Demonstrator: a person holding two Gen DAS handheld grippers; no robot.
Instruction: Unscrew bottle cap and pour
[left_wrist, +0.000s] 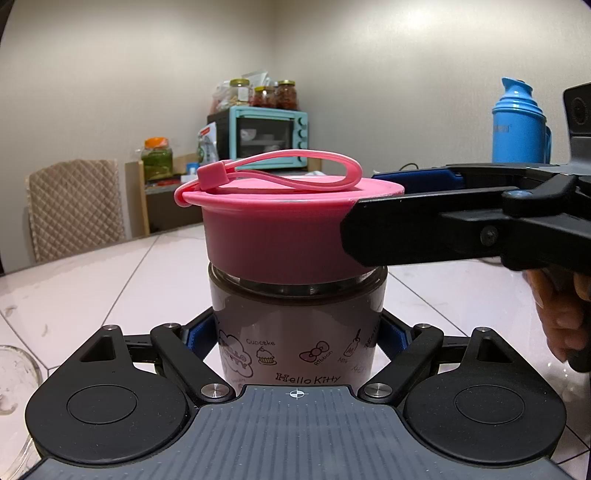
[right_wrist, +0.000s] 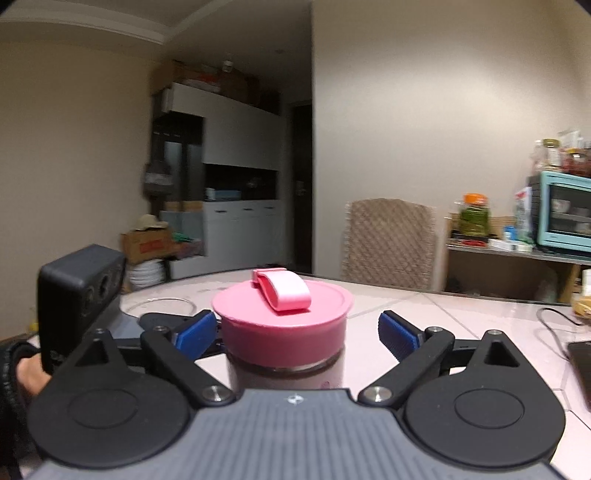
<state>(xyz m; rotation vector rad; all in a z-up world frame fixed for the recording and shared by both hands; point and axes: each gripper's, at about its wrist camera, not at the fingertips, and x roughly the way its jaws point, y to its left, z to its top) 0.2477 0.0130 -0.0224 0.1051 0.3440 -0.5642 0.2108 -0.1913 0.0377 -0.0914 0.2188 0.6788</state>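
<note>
While the bottle (left_wrist: 295, 332) stands straight up on the counter (left_wrist: 92, 280), its long side runs up and down and its pink cap (left_wrist: 280, 236) faces the ceiling. The left hand-held gripper (left_wrist: 295, 339) squeezes the bottle's body tight from both sides. The right hand-held gripper (right_wrist: 297, 332) sits around the cap with its blue pads (right_wrist: 400, 334) apart from it, not touching. The cap's pink loop (left_wrist: 295, 170) lies flat on top.

Dim indoor light, perhaps motion-blurred, fisheye-warped.
</note>
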